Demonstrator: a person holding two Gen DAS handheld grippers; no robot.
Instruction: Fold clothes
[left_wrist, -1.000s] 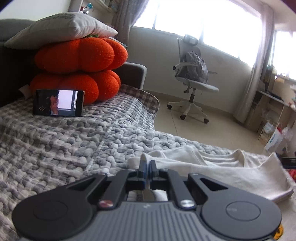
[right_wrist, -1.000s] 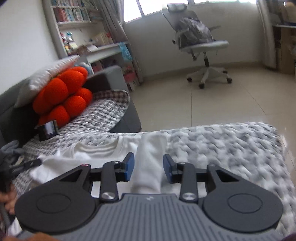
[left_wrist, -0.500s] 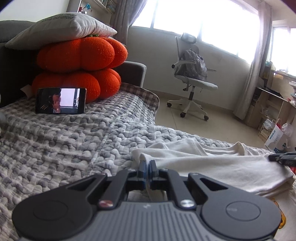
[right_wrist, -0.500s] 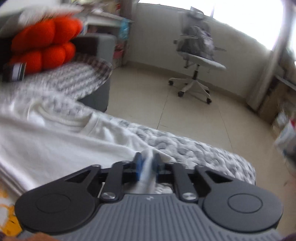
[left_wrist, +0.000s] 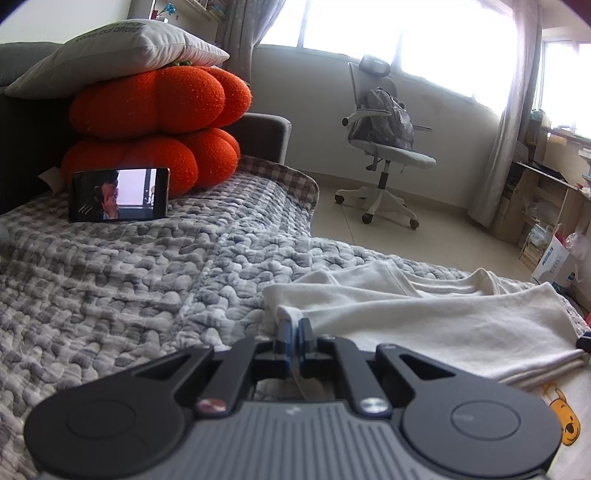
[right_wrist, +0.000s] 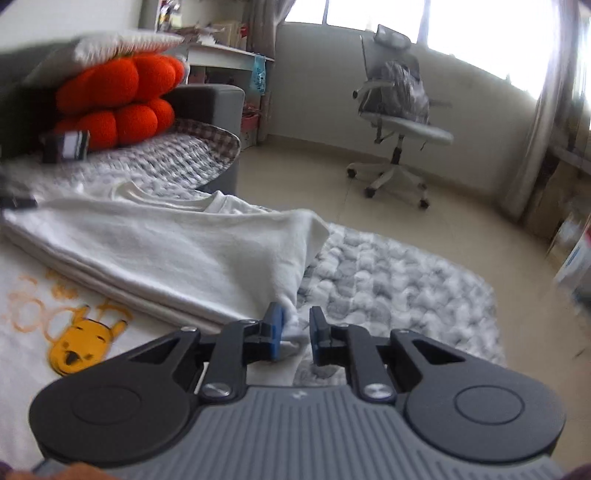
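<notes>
Cloth sits in both claws at the near edge of the scene. The left gripper (left_wrist: 294, 332) is clenched on a folded edge of the white T-shirt (left_wrist: 424, 314), a thin strip of fabric pinched flat between its blue pads. The right gripper (right_wrist: 296, 328) has just been closing its jaws. They now stand a little apart with a bunched corner of the shirt between them, touching the one pad but not plainly pressed by the other, so I read it as a loose hold at best.

The shirt lies spread on the grey knobbly blanket (left_wrist: 129, 295), between the two grippers. An upper part is laid over the lower, so a thick folded edge runs across it, just above a yellow bear print (right_wrist: 79, 345).

In my judgement the fabric is light, limp and thin. It will sag from any single point and drag on the textured blanket, so it is best taken at two corners or along the doubled edge, with the pads shut fully. The right claw likely needs a firmer bite before any lift.

Farther back a phone (left_wrist: 120, 194) leans against stacked orange cushions (left_wrist: 155, 103), well apart from the shirt. Beyond the bed an office chair (left_wrist: 384, 155) stands on the tiled floor below the windows.
</notes>
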